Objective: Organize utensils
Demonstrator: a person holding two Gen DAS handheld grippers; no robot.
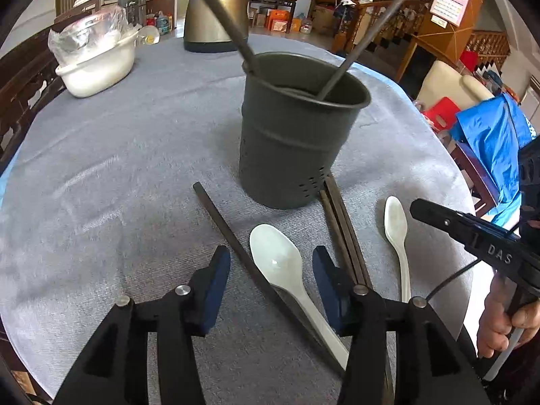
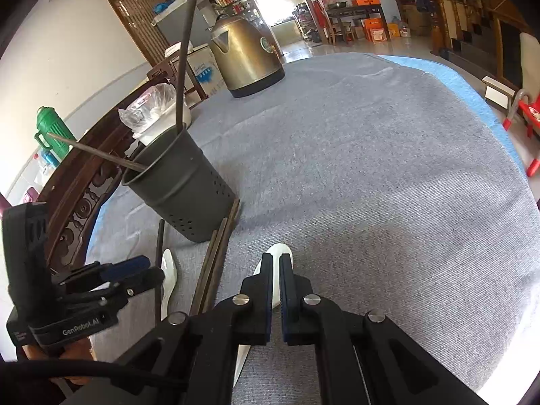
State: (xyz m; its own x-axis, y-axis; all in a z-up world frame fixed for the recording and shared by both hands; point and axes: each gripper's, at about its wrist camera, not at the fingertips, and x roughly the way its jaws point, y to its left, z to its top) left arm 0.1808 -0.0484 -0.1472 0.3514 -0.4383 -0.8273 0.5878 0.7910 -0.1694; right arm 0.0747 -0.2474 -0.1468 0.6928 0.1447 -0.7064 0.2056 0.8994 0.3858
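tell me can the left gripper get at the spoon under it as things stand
Probably yes. The left gripper is open with the spoon lying between its fingers, nothing on top. A loose chopstick lies close along the spoon and could get pinched too.

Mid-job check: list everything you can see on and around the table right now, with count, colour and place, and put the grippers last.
utensil holder: 1, dark grey, table centre
chopsticks in holder: 2, dark, leaning out of it
loose chopstick: 1, dark, on the cloth left of the big spoon
chopstick bundle: 3 or so, dark, against the holder's base
big spoon: 1, white, between the left jaws
small spoon: 1, white, right of the bundle
kettle: 1, bronze, far side
bowl: 1, white, plastic-covered, far left
tablecloth: 1, grey
left gripper: open
right gripper: shut, above the small spoon
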